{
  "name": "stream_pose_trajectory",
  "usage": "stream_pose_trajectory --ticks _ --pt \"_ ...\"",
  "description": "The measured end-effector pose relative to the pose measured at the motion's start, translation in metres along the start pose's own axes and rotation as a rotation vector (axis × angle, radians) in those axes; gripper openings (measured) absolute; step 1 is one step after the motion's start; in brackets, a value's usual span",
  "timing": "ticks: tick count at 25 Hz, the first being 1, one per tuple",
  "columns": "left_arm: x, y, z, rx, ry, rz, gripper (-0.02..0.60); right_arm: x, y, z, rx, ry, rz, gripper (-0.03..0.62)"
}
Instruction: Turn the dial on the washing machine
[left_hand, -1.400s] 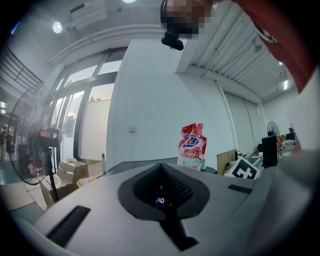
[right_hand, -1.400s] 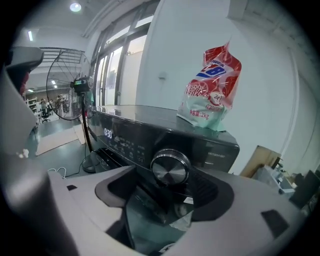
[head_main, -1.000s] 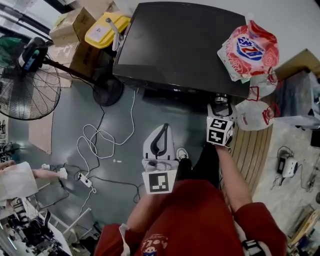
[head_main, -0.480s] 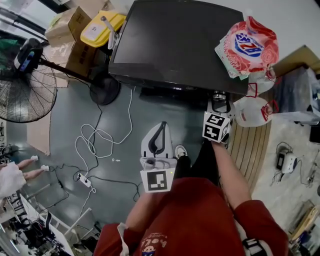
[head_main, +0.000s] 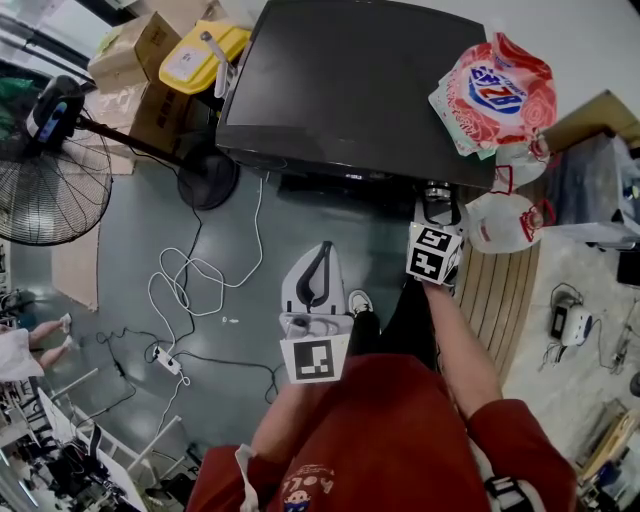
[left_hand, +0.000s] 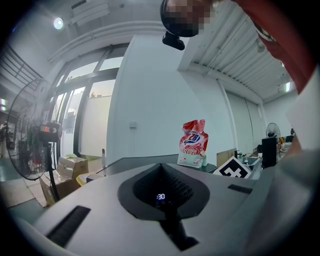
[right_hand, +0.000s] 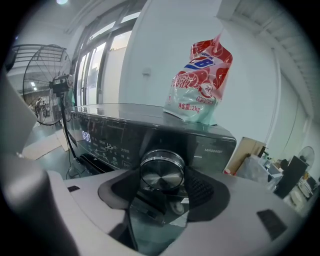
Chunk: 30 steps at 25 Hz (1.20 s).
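The dark washing machine (head_main: 360, 80) fills the top of the head view, and its control panel (right_hand: 107, 140) shows lit digits. The round metal dial (right_hand: 161, 171) on the front stands between the right gripper's (right_hand: 162, 176) jaws, whose dark pads lie against its left and right sides. From the head, that gripper (head_main: 440, 212) reaches up to the dial (head_main: 441, 196) at the machine's front right. The left gripper (head_main: 325, 250) hangs over the floor, away from the machine, its fingertips together and nothing in them. It (left_hand: 162, 200) points towards the machine.
A red and white detergent bag (head_main: 495, 100) lies on the machine's right corner, with a white plastic bag (head_main: 505, 225) beside it. A standing fan (head_main: 50, 170), cardboard boxes (head_main: 135, 50) and a yellow container (head_main: 200, 55) stand at the left. White cables (head_main: 190, 290) trail over the grey floor.
The right gripper has edged up onto the dial. A person's arm at the left edge has drawn back out of the view. The left gripper has stayed put.
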<state>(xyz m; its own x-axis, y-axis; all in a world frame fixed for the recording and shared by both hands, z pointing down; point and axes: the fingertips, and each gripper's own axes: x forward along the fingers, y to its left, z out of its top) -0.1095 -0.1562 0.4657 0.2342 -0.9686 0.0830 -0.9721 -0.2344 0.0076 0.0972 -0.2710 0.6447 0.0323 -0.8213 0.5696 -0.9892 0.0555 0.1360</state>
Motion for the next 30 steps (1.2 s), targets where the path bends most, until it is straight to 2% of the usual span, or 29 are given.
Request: stream_pose_trajectory --ticks 10,16,30 --pt "-0.0029 -0.0019 0.0043 -0.003 -0.014 -0.001 0.009 -0.0006 -0.0025 -0.0009 0.197 -0.008 0.086 0.281" --pt "-0.0034 -0.0049 0.0065 0.000 -0.020 -0.008 0.009 -0.0005 -0.0035 -0.0019 0.360 -0.023 0.160 0.279" --pt "-0.0042 -0.0093 0.0082 -0.007 -0.026 -0.005 0.009 0.0002 -0.0051 -0.0028 0.367 -0.023 0.164 0.279"
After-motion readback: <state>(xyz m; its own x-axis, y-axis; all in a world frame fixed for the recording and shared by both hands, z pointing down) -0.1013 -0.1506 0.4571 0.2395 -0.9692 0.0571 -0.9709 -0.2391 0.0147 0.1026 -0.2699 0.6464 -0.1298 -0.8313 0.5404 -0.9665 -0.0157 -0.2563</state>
